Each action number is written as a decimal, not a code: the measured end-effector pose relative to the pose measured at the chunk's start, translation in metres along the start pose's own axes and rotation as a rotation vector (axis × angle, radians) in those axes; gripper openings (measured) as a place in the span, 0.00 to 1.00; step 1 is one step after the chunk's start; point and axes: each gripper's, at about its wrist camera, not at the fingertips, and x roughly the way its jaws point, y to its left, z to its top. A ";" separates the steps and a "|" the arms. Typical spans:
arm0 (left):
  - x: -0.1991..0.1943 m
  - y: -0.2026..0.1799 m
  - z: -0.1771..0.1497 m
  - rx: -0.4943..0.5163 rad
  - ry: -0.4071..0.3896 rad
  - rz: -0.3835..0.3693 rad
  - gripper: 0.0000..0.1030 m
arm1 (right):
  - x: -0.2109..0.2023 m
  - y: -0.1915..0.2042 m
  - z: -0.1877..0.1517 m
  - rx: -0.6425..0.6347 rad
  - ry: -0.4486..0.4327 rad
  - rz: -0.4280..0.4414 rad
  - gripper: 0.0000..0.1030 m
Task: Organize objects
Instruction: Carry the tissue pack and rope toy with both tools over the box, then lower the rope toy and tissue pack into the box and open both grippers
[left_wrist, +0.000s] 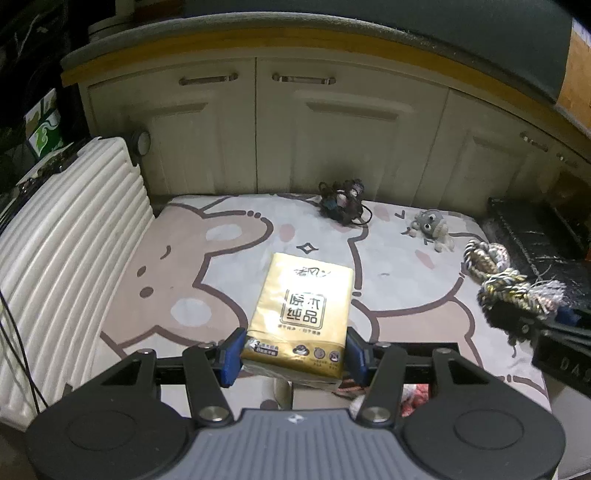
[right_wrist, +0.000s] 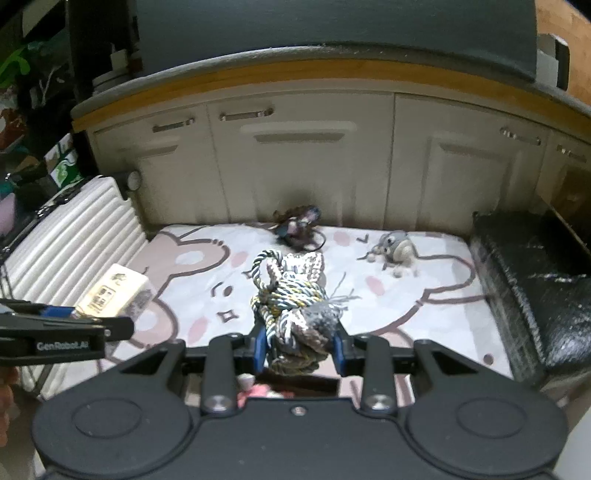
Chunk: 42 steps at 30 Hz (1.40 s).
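Note:
My left gripper is shut on a gold tissue pack and holds it above the bear-print mat. My right gripper is shut on a knotted rope toy, also held above the mat. The rope toy shows at the right edge of the left wrist view, and the tissue pack shows at the left of the right wrist view. A grey plush toy and a dark tangled bundle lie at the back of the mat.
A white ribbed suitcase stands along the mat's left side. A black box borders the right side. Cream cabinet doors rise behind the mat.

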 end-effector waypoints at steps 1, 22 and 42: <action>-0.002 0.000 -0.002 -0.003 0.001 -0.001 0.54 | -0.002 0.002 -0.001 -0.001 0.003 0.004 0.34; 0.010 0.003 -0.057 -0.025 0.198 -0.029 0.54 | 0.036 0.029 -0.021 -0.144 0.162 0.230 0.34; 0.040 -0.010 -0.077 -0.019 0.321 -0.112 0.54 | 0.098 0.048 -0.026 -0.109 0.316 0.286 0.47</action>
